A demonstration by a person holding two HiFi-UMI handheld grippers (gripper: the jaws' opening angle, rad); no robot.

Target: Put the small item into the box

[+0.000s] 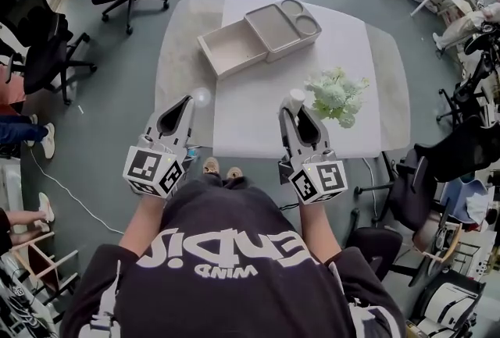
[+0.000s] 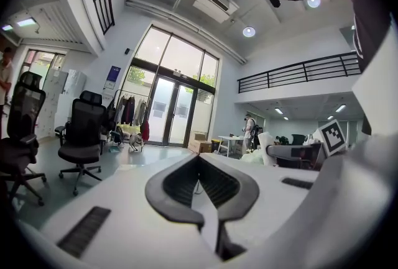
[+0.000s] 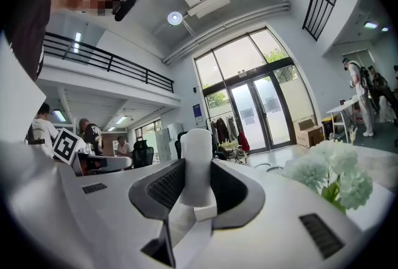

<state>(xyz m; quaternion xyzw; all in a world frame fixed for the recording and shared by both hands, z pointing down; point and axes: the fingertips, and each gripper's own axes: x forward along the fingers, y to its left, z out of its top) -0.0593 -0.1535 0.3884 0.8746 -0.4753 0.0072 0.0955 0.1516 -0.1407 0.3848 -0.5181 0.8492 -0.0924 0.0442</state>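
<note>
So, right claw [image 1: 297,104]: closed onto the small item [image 1: 296,97], a plain white cylinder clamped between both jaws.
Item axis: in the right gripper view the small item [image 3: 196,162] stood upright, crosswise to the jaws, its top above them.
Left claw [image 1: 187,101]: jaws drawn together at the tips with nothing between them, seen plainly in the left gripper view [image 2: 199,159].
Box [image 1: 233,48]: open and empty, upper centre of the head view on the white surface [image 1: 250,122].
Key relation: the box lay up-frame and left of the right claw, well apart. The loaded claw likely had to travel forward and leftward.
Flowers [image 1: 336,94]: just right of the right claw.
Writing: marker cubes bore only patterns; the shirt lettering was not reliably legible.
</note>
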